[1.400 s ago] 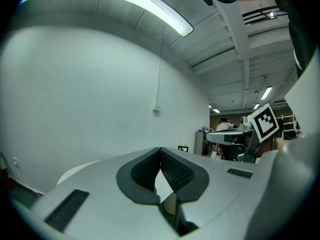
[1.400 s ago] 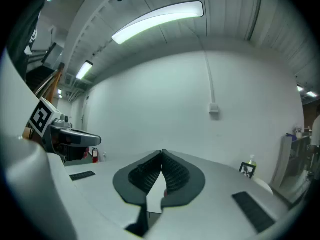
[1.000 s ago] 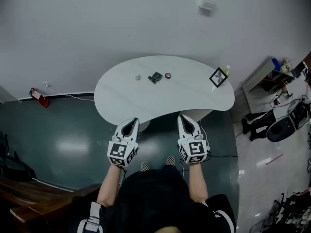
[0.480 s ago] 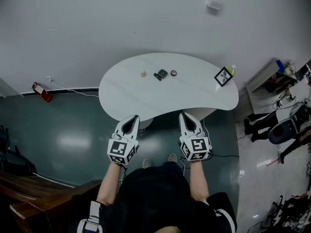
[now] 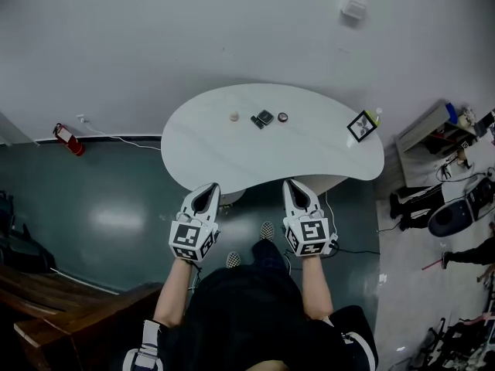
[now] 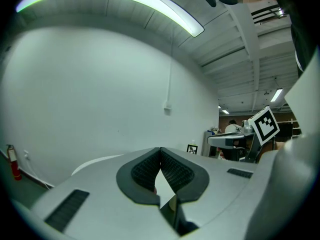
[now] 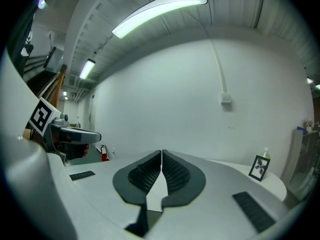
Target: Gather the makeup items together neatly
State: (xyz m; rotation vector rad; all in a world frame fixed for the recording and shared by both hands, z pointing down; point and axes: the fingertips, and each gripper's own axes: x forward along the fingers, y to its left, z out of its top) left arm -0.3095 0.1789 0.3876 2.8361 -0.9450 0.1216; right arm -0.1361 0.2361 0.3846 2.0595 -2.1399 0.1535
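Note:
On the far half of a white kidney-shaped table (image 5: 224, 157) lie a small pale round jar (image 5: 233, 117), a dark square compact (image 5: 265, 117) with a small dark piece (image 5: 255, 121) beside it, and a small round dark pot (image 5: 283, 117). My left gripper (image 5: 209, 188) and right gripper (image 5: 292, 185) hover side by side at the table's near edge, well short of the items. Both are shut with nothing between the jaws, as the left gripper (image 6: 160, 150) and right gripper (image 7: 161, 153) views show. The items are hidden behind the jaws in both gripper views.
A small framed picture (image 5: 362, 126) (image 7: 259, 168) and a little bottle (image 5: 374, 115) stand at the table's right end. A white wall runs behind the table. A red fire extinguisher (image 5: 66, 138) lies on the floor at left; shelving and clutter (image 5: 448, 168) are at right.
Both grippers have come slightly closer to the table's near edge, still shut. The view has shifted a little, so the table sits further right in the head view.

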